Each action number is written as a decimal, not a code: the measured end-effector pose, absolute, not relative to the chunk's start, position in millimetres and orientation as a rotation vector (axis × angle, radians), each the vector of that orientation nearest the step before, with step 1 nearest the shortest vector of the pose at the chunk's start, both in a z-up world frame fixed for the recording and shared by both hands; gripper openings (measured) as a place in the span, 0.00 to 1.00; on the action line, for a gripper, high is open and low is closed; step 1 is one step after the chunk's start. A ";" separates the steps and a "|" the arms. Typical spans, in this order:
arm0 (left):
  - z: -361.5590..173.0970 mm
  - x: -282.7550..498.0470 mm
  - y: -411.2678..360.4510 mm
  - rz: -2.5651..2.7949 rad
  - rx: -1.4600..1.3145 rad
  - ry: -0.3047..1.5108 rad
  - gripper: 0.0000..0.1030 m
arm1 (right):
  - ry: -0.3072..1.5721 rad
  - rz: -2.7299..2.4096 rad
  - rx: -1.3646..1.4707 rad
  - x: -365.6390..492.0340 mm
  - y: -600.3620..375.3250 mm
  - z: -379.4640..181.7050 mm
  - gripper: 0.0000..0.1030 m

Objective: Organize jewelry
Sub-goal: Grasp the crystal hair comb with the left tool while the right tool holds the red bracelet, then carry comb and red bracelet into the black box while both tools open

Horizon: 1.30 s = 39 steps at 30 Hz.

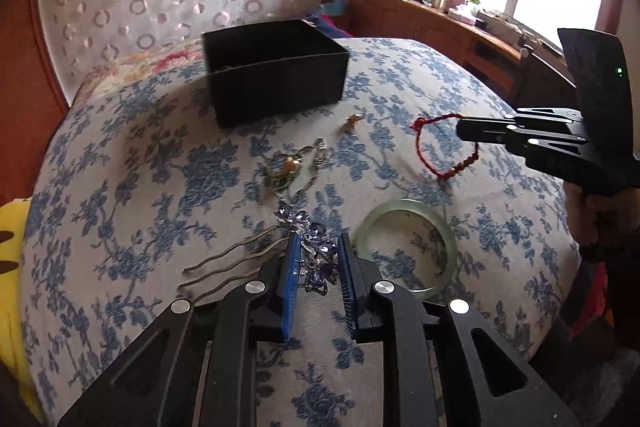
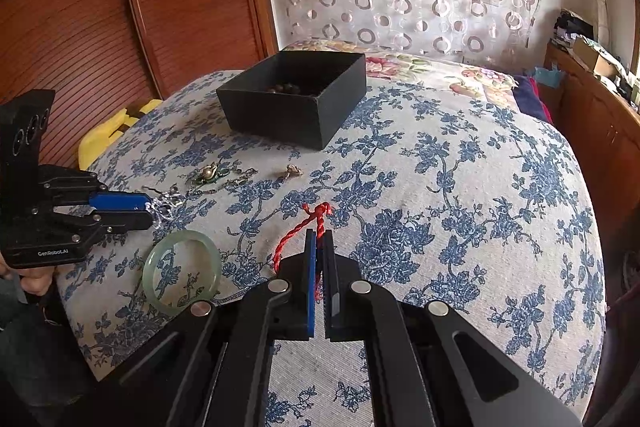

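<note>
A black open box (image 1: 276,71) stands on the bed; dark beads (image 2: 286,89) lie inside it. My left gripper (image 1: 318,247) has its jaws around a purple jewelled hairpin (image 1: 314,243) whose wavy prongs (image 1: 228,263) lie on the bedspread. My right gripper (image 2: 319,239) is shut on a red cord bracelet (image 2: 304,227), which also shows in the left wrist view (image 1: 444,147). A pale green jade bangle (image 1: 408,247) lies beside the left gripper, and shows in the right wrist view (image 2: 182,273). A pearl brooch with chain (image 1: 286,167) and a small gold piece (image 1: 352,120) lie in front of the box.
The blue-flowered bedspread (image 2: 460,187) covers a rounded bed that drops off at the edges. A yellow item (image 2: 104,139) lies at the left edge. A wooden cabinet with clutter (image 1: 440,15) runs under the window. A wooden wardrobe (image 2: 140,7) stands behind.
</note>
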<state>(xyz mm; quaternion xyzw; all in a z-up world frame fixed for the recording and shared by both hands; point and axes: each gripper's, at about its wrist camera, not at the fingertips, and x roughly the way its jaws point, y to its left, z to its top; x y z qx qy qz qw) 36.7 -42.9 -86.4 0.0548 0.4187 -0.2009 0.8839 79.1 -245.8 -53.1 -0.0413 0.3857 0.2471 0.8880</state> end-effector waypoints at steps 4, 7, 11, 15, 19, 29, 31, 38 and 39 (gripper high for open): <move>-83.3 38.0 -33.3 -0.397 0.096 0.859 0.17 | 0.789 0.525 -0.086 78.6 -243.5 -48.9 0.03; -77.2 39.9 -27.4 -0.382 0.088 0.836 0.17 | 0.773 0.531 -0.090 78.9 -238.9 -42.4 0.03; -66.7 42.0 -21.5 -0.369 0.075 0.797 0.17 | 0.748 0.537 -0.094 82.4 -234.7 -30.8 0.03; -55.9 48.9 -19.5 -0.363 0.072 0.766 0.17 | 0.720 0.544 -0.101 85.9 -229.6 -19.1 0.03; -45.5 59.3 -19.8 -0.358 0.075 0.731 0.17 | 0.682 0.550 -0.101 98.0 -223.9 -3.4 0.03; -23.2 94.2 -26.0 -0.356 0.082 0.661 0.17 | 0.634 0.557 -0.091 151.5 -202.7 21.7 0.03; -19.3 101.3 -28.6 -0.355 0.086 0.651 0.17 | 0.636 0.561 -0.085 163.1 -197.8 23.0 0.03; -14.2 122.8 -32.5 -0.349 0.094 0.642 0.17 | 0.668 0.559 -0.091 199.6 -180.9 12.7 0.03; -14.0 125.2 -32.7 -0.349 0.093 0.643 0.17 | 0.677 0.562 -0.087 203.1 -180.2 10.2 0.03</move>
